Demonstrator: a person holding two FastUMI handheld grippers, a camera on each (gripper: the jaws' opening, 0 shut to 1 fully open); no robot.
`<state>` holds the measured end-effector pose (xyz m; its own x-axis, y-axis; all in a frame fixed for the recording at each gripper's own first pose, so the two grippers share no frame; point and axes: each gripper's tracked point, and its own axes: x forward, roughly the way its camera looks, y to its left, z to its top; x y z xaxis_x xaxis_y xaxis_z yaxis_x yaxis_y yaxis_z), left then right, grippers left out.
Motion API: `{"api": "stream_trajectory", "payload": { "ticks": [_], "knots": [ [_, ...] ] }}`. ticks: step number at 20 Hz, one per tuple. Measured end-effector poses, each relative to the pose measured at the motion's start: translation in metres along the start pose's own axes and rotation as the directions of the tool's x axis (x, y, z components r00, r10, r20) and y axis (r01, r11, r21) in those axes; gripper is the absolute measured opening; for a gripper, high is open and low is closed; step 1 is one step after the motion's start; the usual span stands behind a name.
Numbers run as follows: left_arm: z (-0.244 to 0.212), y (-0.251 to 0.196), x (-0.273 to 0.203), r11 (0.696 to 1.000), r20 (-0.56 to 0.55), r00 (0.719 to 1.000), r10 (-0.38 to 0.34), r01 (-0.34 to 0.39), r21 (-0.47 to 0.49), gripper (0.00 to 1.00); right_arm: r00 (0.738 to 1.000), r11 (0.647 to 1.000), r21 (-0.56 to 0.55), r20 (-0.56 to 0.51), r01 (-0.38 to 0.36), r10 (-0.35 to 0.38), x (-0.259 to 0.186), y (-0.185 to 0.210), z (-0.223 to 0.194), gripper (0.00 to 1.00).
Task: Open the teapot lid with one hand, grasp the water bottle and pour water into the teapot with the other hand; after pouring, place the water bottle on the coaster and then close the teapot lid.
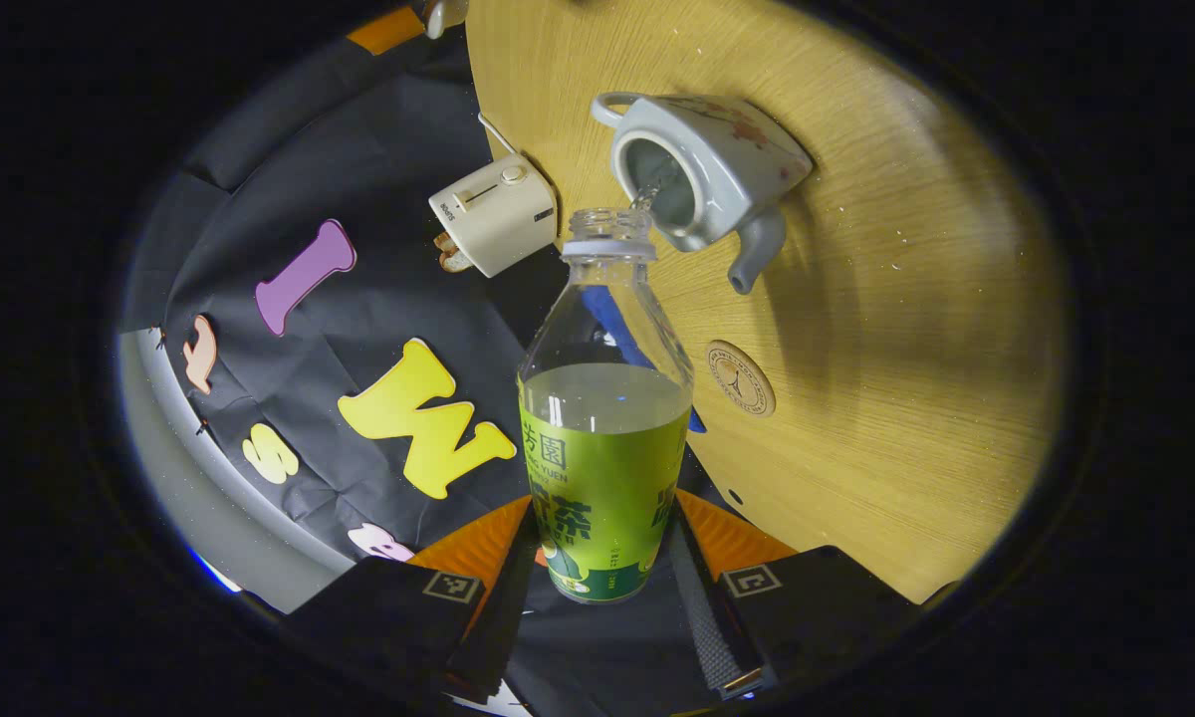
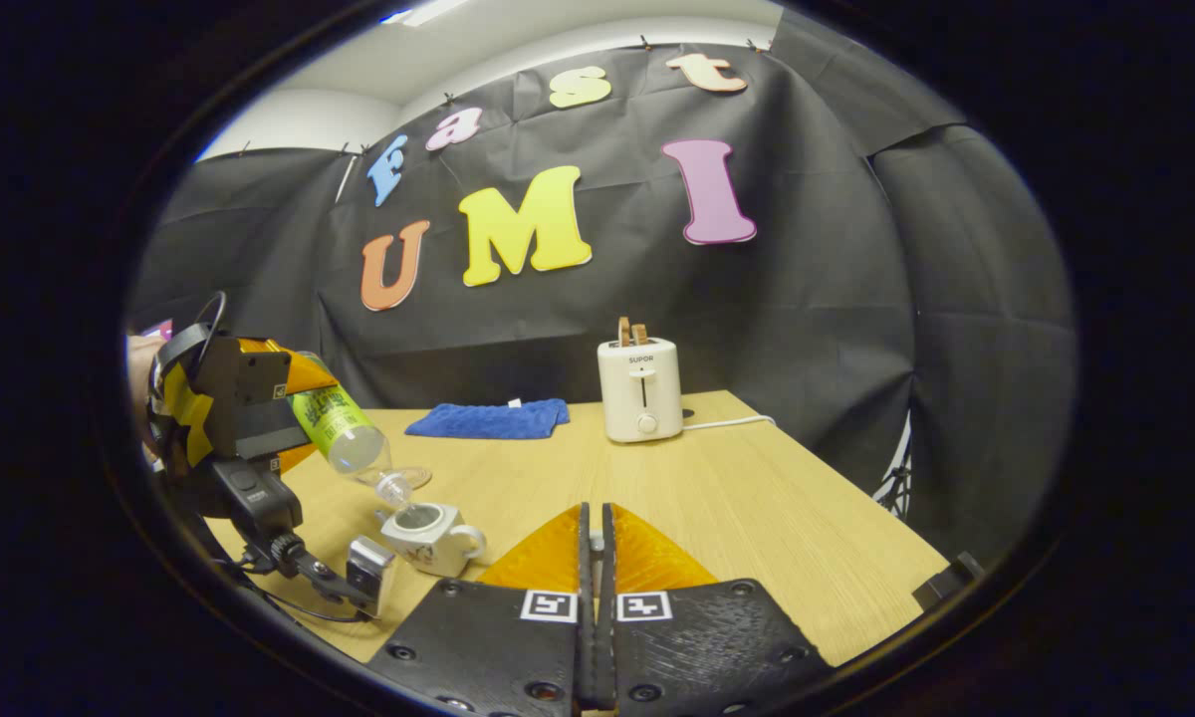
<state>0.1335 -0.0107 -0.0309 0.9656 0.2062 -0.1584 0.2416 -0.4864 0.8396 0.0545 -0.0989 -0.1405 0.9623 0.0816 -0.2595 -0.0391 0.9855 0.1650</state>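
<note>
- The teapot (image 1: 709,169) stands on the wooden table (image 1: 906,329) with its lid off and its round mouth open; in the right gripper view the teapot (image 2: 430,536) sits near the table's left front part, handle toward the camera's right.
- The bottle (image 1: 603,418), uncapped, with a green label, is tipped so its neck hangs just above the teapot's mouth; a thin stream of water runs from it into the pot. It is about half full.
- The left gripper (image 1: 602,558) grips the bottle by its lower, labelled part, a finger on each side; in the right gripper view this left gripper (image 2: 234,408) is at the far left, holding the bottle (image 2: 344,423) slanted down over the pot.
- The right gripper (image 2: 595,558) has its fingers closed together with nothing seen between them, above the table's near part and well apart from the teapot.
- A round coaster (image 1: 741,377) lies flat on the table near the teapot.
- A white toaster (image 2: 640,388) stands at the table's back edge, a blue cloth (image 2: 490,418) to its left.
</note>
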Motion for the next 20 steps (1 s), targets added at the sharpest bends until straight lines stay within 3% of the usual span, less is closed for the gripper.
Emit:
{"api": "stream_trajectory", "payload": {
  "ticks": [16, 20],
  "knots": [
    [-0.003, 0.011, 0.005, 0.999, 0.004, 0.999, 0.045, -0.045, -0.013, 0.73, 1.0, 1.0, 0.0, 0.001, -0.02, 0.02, 0.001, 0.012, 0.001, 0.0],
    [-0.004, 0.013, 0.006, 0.995, 0.014, 0.998, 0.063, -0.062, -0.077, 0.73, 1.0, 1.0, 0.001, 0.011, -0.019, 0.019, -0.001, 0.012, 0.005, 0.0]
  ]
}}
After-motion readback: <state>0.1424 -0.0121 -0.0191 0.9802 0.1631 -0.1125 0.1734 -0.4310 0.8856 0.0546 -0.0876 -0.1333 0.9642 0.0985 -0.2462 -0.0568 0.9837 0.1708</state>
